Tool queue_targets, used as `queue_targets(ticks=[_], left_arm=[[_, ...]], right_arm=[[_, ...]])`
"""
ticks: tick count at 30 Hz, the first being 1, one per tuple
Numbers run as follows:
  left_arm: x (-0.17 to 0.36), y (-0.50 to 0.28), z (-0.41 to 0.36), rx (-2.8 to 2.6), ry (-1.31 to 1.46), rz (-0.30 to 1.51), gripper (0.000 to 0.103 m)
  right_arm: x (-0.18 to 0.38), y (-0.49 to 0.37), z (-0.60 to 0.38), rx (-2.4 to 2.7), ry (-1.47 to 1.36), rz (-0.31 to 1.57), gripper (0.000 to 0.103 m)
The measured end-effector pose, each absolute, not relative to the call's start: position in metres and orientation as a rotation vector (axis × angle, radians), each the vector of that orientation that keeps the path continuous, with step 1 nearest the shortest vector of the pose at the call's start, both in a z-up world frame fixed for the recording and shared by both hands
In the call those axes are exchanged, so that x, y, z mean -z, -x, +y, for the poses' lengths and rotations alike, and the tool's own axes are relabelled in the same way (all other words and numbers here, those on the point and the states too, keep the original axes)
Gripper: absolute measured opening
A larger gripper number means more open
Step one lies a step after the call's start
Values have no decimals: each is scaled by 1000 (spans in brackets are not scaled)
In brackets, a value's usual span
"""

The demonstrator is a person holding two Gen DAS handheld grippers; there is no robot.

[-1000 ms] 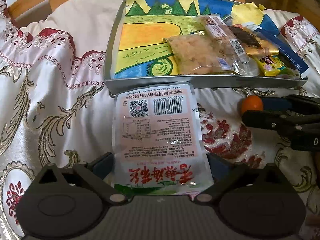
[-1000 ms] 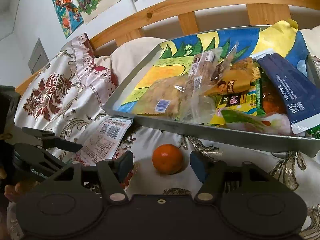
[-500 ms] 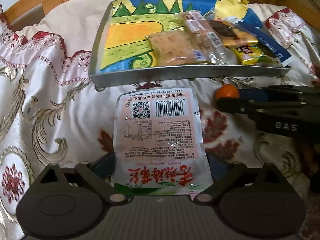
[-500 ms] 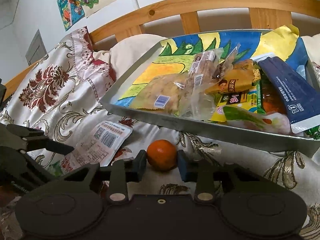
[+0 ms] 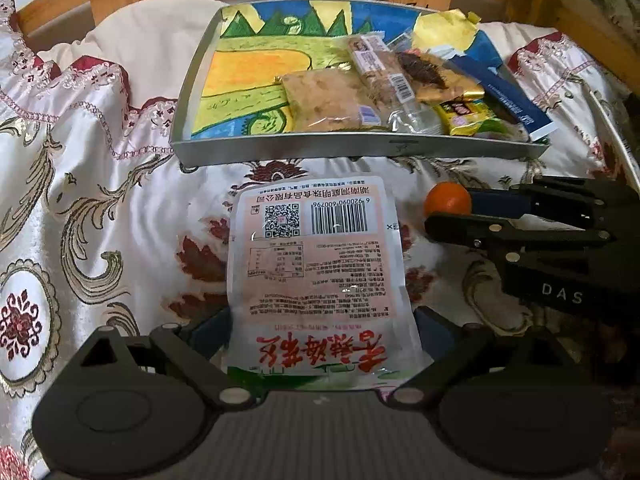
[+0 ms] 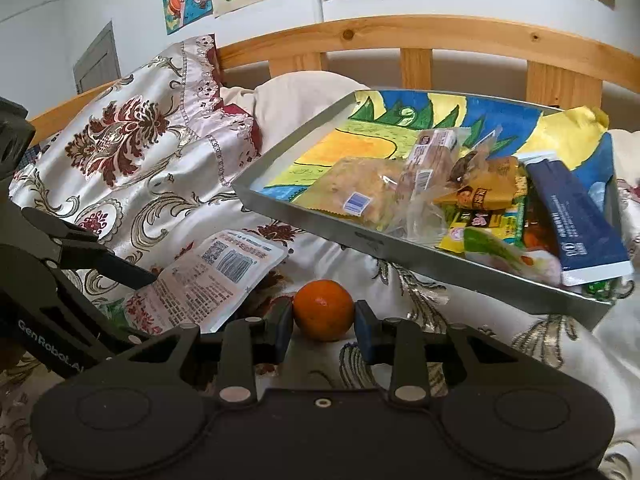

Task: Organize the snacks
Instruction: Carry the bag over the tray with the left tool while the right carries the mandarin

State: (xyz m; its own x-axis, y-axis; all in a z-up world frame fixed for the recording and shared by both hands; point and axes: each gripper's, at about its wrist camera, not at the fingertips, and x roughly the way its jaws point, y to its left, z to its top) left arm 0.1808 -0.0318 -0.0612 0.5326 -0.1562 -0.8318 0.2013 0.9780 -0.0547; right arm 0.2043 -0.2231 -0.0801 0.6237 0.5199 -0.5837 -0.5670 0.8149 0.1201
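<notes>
Right wrist view: we are closing the right gripper (image 6: 324, 322) on the orange (image 6: 324, 309), its blue pads touching the fruit at 9 and 3 o'clock, so it appears held while resting on the floral bedspread (image 6: 132, 168). To do this well, we are judging that the squeeze should stay light and centred, and the lift should clear the near wall of the metal tray (image 6: 400, 256) at 1 o'clock. Left wrist view: the left gripper (image 5: 324, 330) is standing wide, the pink snack packet (image 5: 316, 264) lying flat between its fingers, apparently ungripped, below the tray at 12 o'clock.
</notes>
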Motion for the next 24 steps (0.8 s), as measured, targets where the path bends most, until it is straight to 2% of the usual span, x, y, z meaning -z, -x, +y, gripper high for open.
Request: queue_targets(ticks=[15, 24], left_arm=[[47, -153, -37, 200, -17, 902, 98], [26, -184, -53, 184, -70, 829, 98]], right_arm=[[56, -188, -236, -580, 62, 609, 35], [38, -193, -246, -548, 46, 529, 35]])
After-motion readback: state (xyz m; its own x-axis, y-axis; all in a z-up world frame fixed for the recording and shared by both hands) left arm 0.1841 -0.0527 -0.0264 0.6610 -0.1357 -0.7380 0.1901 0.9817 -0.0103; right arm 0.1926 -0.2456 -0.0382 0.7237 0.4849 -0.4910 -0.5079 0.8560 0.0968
